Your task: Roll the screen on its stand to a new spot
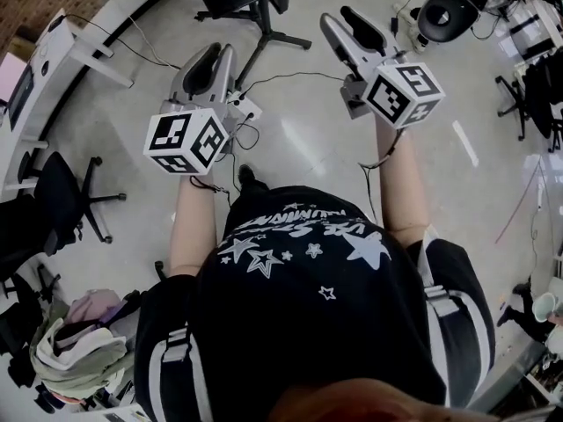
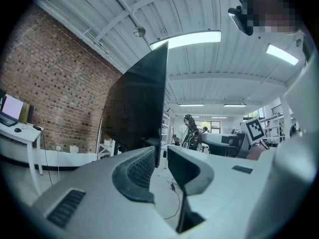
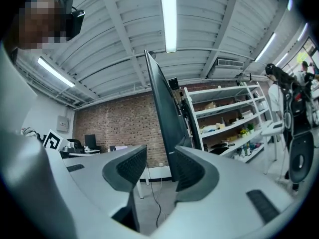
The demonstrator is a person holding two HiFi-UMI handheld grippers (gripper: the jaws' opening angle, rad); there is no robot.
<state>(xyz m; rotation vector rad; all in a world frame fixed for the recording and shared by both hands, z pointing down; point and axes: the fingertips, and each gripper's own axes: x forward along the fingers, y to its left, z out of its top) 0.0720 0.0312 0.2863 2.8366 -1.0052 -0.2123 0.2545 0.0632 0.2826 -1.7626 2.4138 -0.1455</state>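
Brick wall and a white ribbed ceiling back both gripper views, and the head view shows grey floor beneath us. We see the dark screen standing upright and nearly edge-on at the centre of each gripper view. Its edge lines up with the narrow gap of the left gripper, whose jaws stand slightly apart. The right gripper also has its jaws parted with nothing between them, and the screen rises beyond the jaw at frame right, with shelves beside it.
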